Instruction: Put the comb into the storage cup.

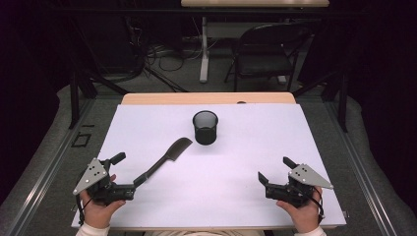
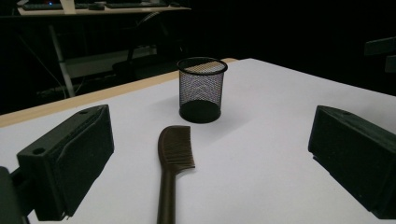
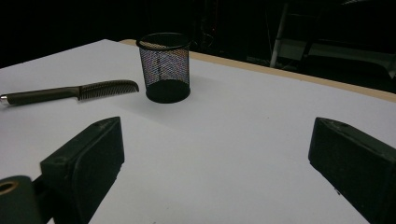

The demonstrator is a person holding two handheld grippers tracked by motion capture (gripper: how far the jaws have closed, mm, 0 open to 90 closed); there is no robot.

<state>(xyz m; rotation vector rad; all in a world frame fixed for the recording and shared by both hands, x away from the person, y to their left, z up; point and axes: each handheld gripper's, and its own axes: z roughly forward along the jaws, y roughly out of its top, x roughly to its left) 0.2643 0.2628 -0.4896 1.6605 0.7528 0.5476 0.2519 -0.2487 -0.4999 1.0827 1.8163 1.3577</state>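
Comb [image 1: 164, 161] lies between the gaping, empty left claw [image 1: 125, 171]; right claw [image 1: 273, 169] likewise.

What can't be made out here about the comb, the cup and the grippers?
- Comb: handle end cut off by the left gripper view's bottom edge.
- Mesh cup: contents, if any, hidden in its dark inside, high view.
- Right gripper: the hand covers its rear.

From your seat, the mesh cup [image 1: 205, 127] stands on the table [image 1: 295, 142] at twelve o'clock; the comb [image 1: 162, 162] lies at its seven o'clock, apart, handle toward your left gripper [image 1: 125, 172].
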